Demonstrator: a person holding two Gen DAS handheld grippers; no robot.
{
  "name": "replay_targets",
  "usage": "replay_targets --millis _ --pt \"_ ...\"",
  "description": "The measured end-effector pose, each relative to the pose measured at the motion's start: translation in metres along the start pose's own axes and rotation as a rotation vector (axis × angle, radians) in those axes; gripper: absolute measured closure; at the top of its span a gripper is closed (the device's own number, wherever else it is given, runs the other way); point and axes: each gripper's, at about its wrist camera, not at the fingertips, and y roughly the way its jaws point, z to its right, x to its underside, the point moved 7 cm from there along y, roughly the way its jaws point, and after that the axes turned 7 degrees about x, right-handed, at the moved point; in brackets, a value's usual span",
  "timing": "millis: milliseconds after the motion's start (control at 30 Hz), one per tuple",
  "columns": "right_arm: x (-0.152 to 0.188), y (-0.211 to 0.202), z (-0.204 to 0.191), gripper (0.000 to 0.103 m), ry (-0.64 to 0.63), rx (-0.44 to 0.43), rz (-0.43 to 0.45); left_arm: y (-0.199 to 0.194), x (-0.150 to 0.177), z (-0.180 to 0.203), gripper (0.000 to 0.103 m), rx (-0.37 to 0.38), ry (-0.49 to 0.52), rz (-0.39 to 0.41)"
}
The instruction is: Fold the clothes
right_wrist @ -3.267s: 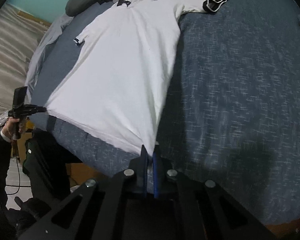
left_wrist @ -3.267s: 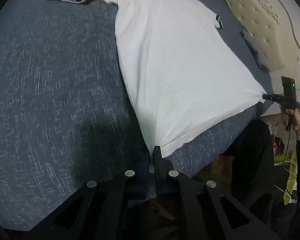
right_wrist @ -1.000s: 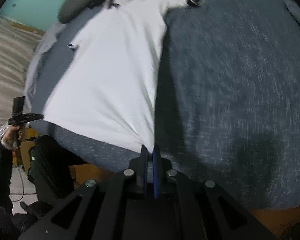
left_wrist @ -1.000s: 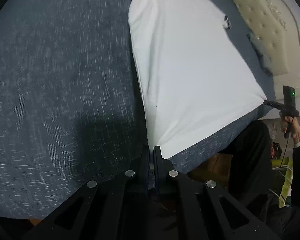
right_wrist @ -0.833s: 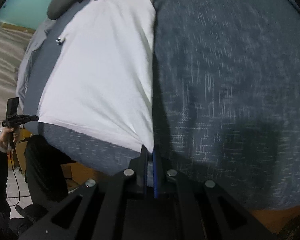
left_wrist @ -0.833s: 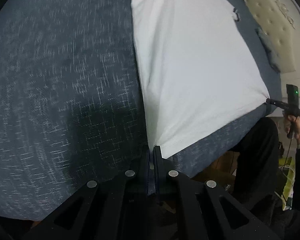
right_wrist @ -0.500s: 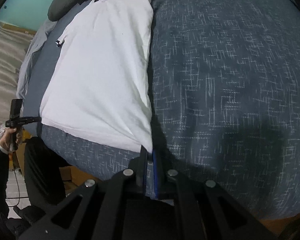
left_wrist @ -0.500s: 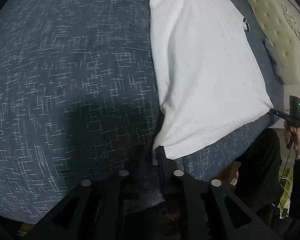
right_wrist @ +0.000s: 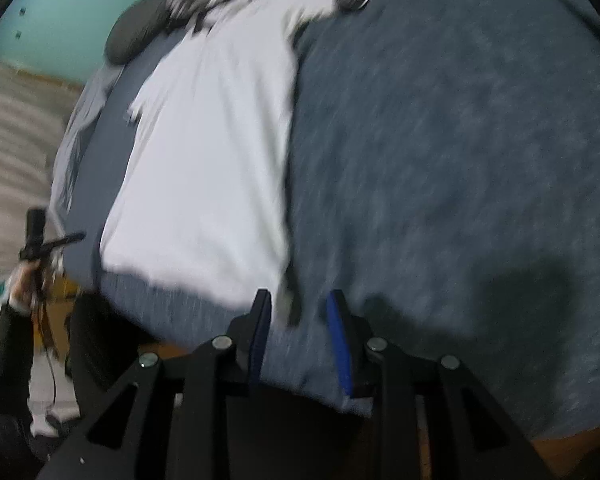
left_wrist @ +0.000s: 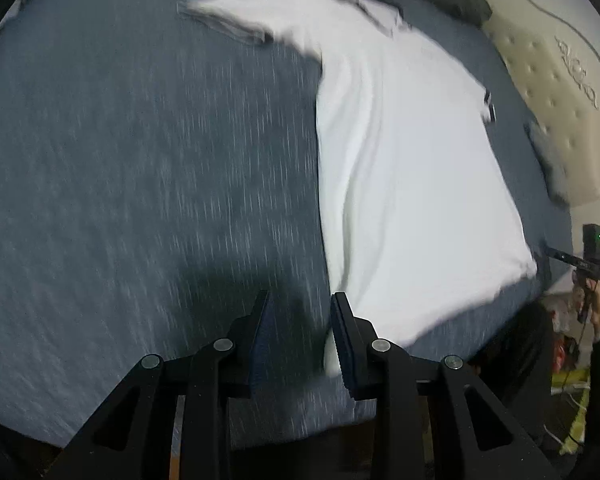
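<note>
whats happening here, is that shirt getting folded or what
A person with a handheld gripper in each hand is laying a white shirt flat on a blue-grey bed. The left gripper and right gripper sit at the two hem corners, jaws opening, no longer pinching the cloth. The shirt lies spread out with sleeves extended; no fold has been made yet.
</note>
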Motion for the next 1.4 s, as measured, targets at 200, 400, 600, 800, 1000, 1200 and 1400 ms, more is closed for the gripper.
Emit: replay_targets --millis 200,400,600,800,1000,1200,1400 --pt "-0.07 -0.006 0.001 0.073 0.075 0.015 0.134 0.029 -0.079 0.011 0.071 0.018 0.003 0.139" --pt "-0.138 0.011 -0.009 0.073 0.141 -0.033 0.196 0.034 -0.119 0.052 0.071 0.089 -0.009 0.205" --pt "-0.199 0.041 -0.011 0.073 0.189 -0.03 0.222 0.073 -0.147 0.067 0.071 0.113 0.012 0.229" --pt "-0.239 0.068 0.001 0.073 0.267 -0.022 0.24 0.095 -0.151 0.07 0.071 0.128 0.008 0.27" --pt "-0.269 0.088 0.019 0.072 0.396 -0.058 0.275 0.106 -0.143 0.061 0.071 0.124 -0.006 0.318" --pt "-0.294 0.105 0.018 0.064 0.478 -0.098 0.291 0.118 -0.144 0.058 0.071 0.113 -0.008 0.328" --pt "-0.304 0.12 0.019 0.061 0.534 -0.086 0.306 0.124 -0.151 0.058 0.046 0.091 -0.001 0.342"
